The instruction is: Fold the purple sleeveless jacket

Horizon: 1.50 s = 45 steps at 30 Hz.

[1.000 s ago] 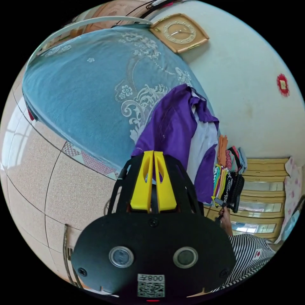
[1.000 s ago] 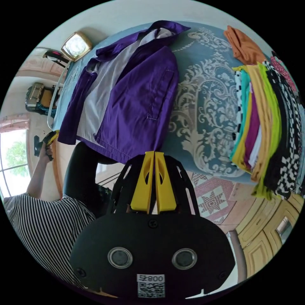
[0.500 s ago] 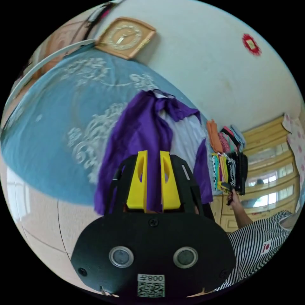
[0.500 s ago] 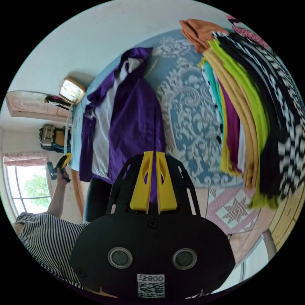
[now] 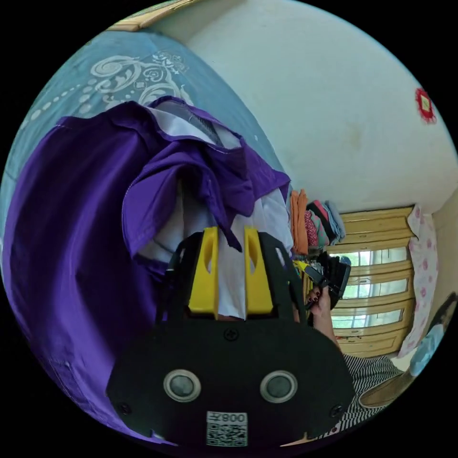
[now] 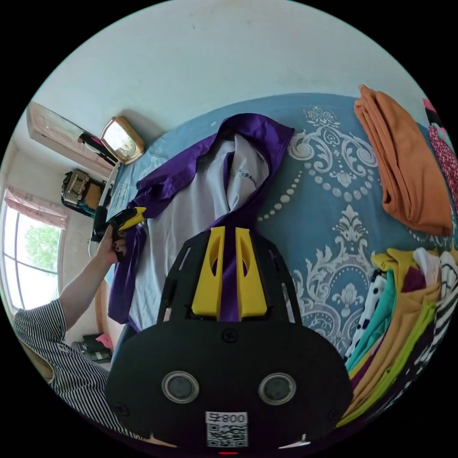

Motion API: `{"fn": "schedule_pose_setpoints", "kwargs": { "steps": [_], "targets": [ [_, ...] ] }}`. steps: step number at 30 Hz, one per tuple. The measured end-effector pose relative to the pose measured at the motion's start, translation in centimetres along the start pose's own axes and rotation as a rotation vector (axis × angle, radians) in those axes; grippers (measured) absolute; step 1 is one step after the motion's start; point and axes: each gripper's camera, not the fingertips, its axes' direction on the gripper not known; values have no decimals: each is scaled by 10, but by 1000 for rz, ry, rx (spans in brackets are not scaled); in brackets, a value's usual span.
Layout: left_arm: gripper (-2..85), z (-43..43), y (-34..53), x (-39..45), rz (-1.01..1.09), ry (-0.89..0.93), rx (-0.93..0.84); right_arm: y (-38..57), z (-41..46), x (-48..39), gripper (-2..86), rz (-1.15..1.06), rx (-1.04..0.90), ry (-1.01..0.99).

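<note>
Purple jacket (image 6: pixel 200 210) centre frame, lining up, on bed (image 6: pixel 329 200). Left gripper (image 5: pixel 228 234), right gripper (image 6: pixel 229 234): narrow gaps over cloth.

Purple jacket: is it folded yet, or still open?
Open, not folded: the purple jacket lies on the blue bedspread with its pale lining exposed.

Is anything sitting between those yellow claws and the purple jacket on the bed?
Nothing visible does. The open left gripper and open right gripper both hover directly over the purple sleeveless jacket on the blue patterned bedspread.
</note>
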Motion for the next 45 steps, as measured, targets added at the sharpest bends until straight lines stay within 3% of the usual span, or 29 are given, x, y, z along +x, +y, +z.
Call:
{"fn": "schedule_pose_setpoints", "kwargs": {
  "steps": [4, 8, 14, 20, 27, 32, 35, 41, 45],
  "targets": [
    [20, -3, -24, -4, 26, 181, 69, -26, 14, 15, 55, 43, 24, -58],
    [12, -38, -74, 31, 187, 318, 236, -60, 13, 2, 50, -14, 96, -86],
    [10, -58, -178, 80, 301, 270, 355, -141, 41, -59, 27, -214, 58, -74],
    [14, -33, -240, 70, 234, 241, 398, -253, 115, -123, 5, -341, -74, 35],
    [59, 34, -285, 21, 193, 159, 245, -370, 158, -134, 0, -200, -70, 124],
    [75, 41, -285, -5, 223, 218, 348, -406, 170, -139, 2, -227, -104, 137],
    [77, 57, -278, -19, 234, 190, 222, -417, 191, -142, 4, -283, -288, 184],
    [79, 46, -224, -39, 319, 328, 207, -397, 111, -113, 29, -304, -117, 36],
    [79, 26, -170, -62, 333, 242, 225, -331, 49, -47, 49, -195, 9, -25]
  ]
}}
